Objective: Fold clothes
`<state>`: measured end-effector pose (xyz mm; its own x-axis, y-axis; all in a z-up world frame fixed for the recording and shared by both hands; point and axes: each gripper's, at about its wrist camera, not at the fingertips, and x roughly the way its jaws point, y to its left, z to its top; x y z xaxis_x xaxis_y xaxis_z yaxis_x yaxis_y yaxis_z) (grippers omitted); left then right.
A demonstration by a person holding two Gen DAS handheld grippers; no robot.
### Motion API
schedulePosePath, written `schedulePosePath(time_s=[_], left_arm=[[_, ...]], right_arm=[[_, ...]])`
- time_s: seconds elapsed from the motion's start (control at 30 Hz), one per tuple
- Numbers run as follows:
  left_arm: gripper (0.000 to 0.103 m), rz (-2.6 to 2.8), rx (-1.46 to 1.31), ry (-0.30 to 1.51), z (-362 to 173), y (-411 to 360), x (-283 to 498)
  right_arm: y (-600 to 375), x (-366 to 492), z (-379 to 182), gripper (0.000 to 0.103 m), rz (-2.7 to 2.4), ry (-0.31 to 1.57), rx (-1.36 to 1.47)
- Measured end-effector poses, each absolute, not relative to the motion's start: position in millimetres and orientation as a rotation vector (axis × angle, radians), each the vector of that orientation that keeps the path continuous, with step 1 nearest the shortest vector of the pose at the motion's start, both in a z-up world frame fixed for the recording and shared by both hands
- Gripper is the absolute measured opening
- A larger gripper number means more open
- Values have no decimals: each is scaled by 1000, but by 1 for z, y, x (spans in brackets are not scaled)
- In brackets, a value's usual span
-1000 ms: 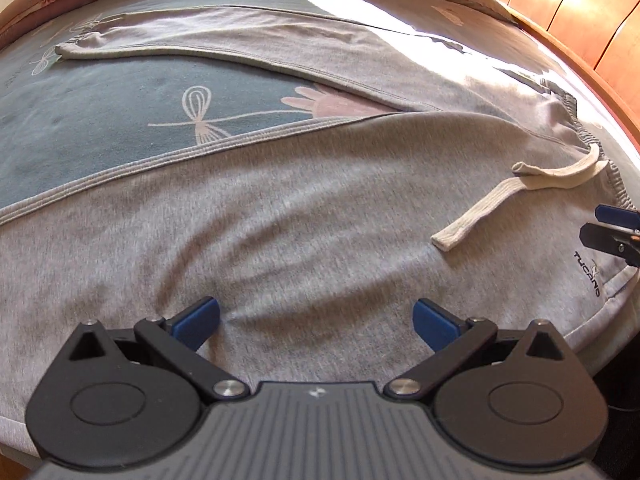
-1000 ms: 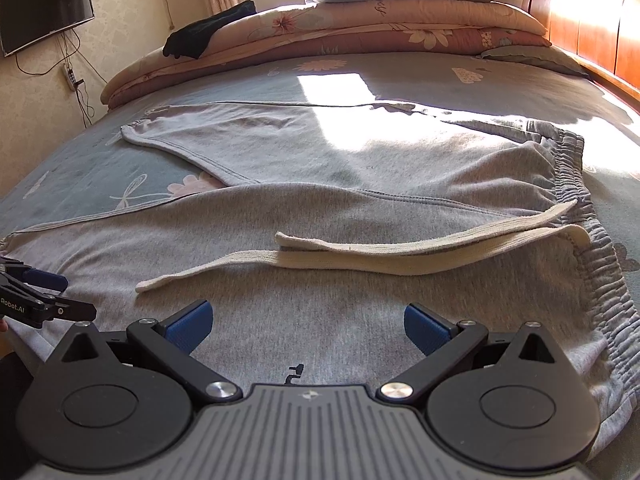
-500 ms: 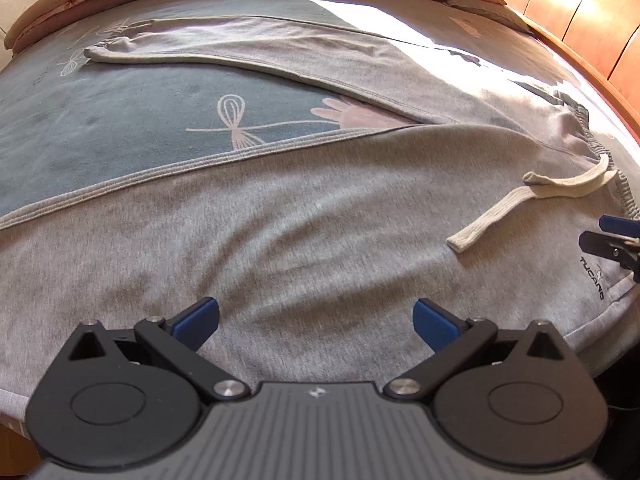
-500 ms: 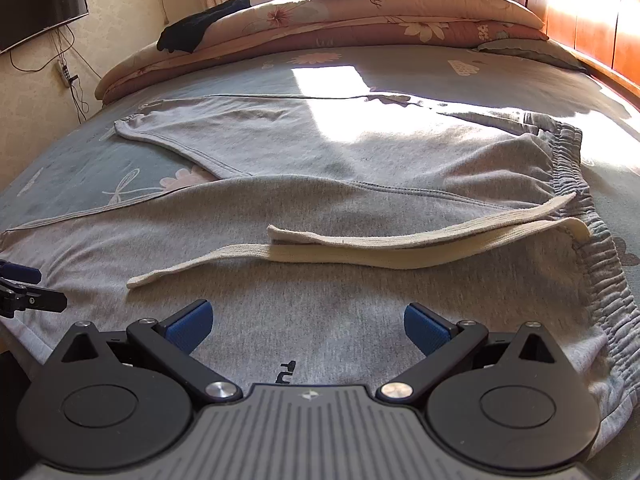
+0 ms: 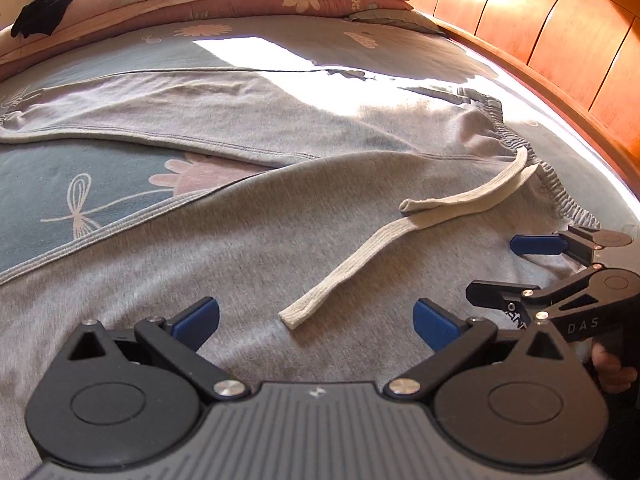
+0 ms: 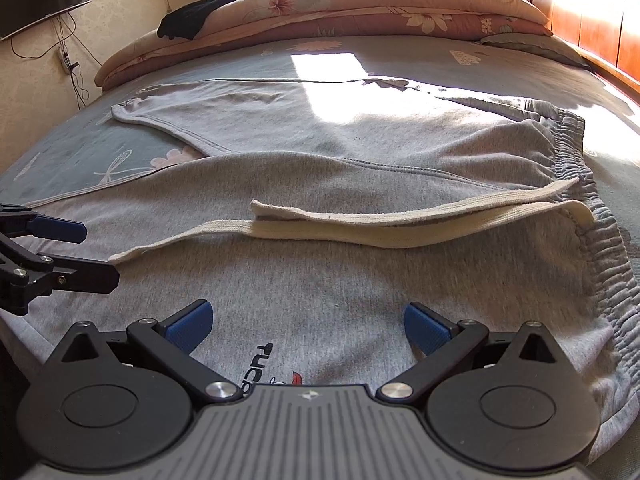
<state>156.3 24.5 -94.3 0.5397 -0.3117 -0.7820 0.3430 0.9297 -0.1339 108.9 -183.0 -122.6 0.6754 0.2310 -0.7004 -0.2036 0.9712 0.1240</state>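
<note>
Grey cotton jogging trousers (image 5: 248, 248) spread flat on blue floral bed (image 5: 80, 176), waistband at frame right, long axis left-right. Left tongs (image 5: 316, 318) and right tongs (image 6: 306, 326) both wide, empty, over near leg; right nearer waistband.

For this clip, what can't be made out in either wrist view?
- Logo on the pants: right view, lower letters hidden behind the right gripper body.
- Near pant leg's cuff: cut off by the left edge in both views.
- Far cuff: too small for detail.
- Hand: left view, mostly behind the left gripper.
- Pants' near hem: hidden under both gripper bodies.
</note>
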Motion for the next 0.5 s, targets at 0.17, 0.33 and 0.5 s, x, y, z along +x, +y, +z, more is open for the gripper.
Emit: schedulePosePath(time_s=[0.17,0.33,0.5], left_arm=[[102,-385,-85,948,-108,43,160],[102,-421,34,949,-111,33,158],[102,-413,35,963,-110,32,161]], right_arm=[[-177,92,-135,103,256,684,-80],[-188,95,-129,103,336,735,-107],[-226,107,-87,103,484,754,67]])
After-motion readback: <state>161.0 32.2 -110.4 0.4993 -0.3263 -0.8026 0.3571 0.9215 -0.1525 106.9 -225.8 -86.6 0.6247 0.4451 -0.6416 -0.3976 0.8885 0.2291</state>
